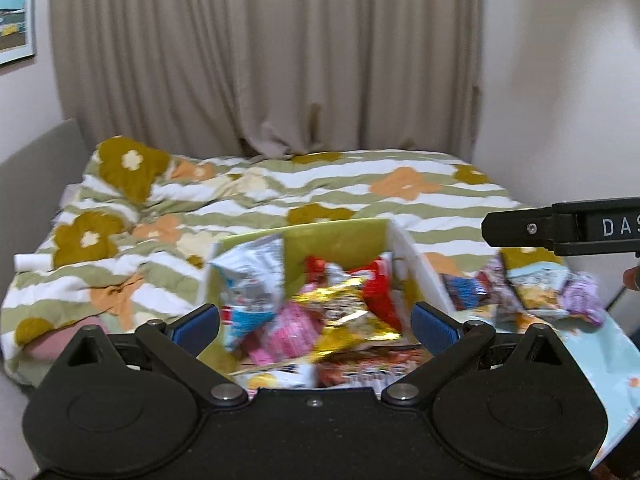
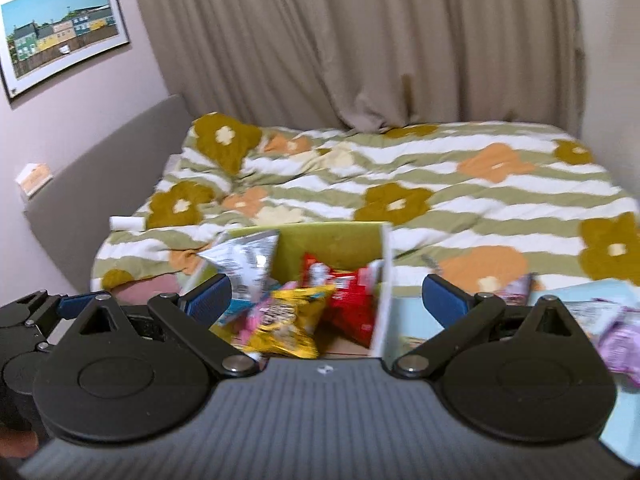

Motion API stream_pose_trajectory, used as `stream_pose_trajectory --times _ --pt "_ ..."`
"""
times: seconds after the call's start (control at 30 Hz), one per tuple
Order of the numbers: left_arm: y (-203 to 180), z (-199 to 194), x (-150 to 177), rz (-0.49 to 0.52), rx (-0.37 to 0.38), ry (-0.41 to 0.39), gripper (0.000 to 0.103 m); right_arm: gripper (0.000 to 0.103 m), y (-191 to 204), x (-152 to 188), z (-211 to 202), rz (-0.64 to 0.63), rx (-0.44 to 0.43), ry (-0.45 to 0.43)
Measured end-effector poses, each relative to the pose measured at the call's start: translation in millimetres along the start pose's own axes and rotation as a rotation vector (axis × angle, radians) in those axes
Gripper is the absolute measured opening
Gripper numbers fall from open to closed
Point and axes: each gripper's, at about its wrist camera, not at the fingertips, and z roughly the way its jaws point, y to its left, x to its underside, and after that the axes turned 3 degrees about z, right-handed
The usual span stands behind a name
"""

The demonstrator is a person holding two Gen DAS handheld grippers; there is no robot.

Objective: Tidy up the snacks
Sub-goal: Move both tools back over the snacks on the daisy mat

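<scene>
An open box (image 1: pixel 340 236) with green inside walls sits on the bed, holding several snack packs: a silver-blue bag (image 1: pixel 252 276), a gold pack (image 1: pixel 352 312), a red pack (image 1: pixel 380 284) and a pink one (image 1: pixel 288 332). My left gripper (image 1: pixel 316 322) is open and empty, just above the box's near side. The box (image 2: pixel 332 240) also shows in the right wrist view with a yellow pack (image 2: pixel 284 320) and red pack (image 2: pixel 352 300). My right gripper (image 2: pixel 326 300) is open and empty above the box's near right corner. Loose snacks (image 1: pixel 532 288) lie right of the box.
The bed has a flowered, striped duvet (image 1: pixel 280 196). A light blue sheet (image 1: pixel 600 352) lies under the loose snacks at the right, where purple packs (image 2: pixel 620 340) show. Beige curtains (image 2: pixel 360 40) hang behind. A grey headboard (image 2: pixel 100 176) and a framed picture (image 2: pixel 60 28) stand left.
</scene>
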Motion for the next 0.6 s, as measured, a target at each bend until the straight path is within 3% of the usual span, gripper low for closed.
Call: stream_pose_trajectory --times 0.23,0.47,0.6 --pt "-42 -9 3 0.039 0.074 -0.014 0.103 0.103 -42 15 -40 -0.019 0.114 -0.019" --pt "-98 -9 3 0.066 0.104 -0.012 0.103 0.103 -102 27 -51 -0.033 0.130 0.017" --pt "-137 0 4 0.056 0.122 0.039 0.103 0.103 -138 32 -46 -0.034 0.110 0.073"
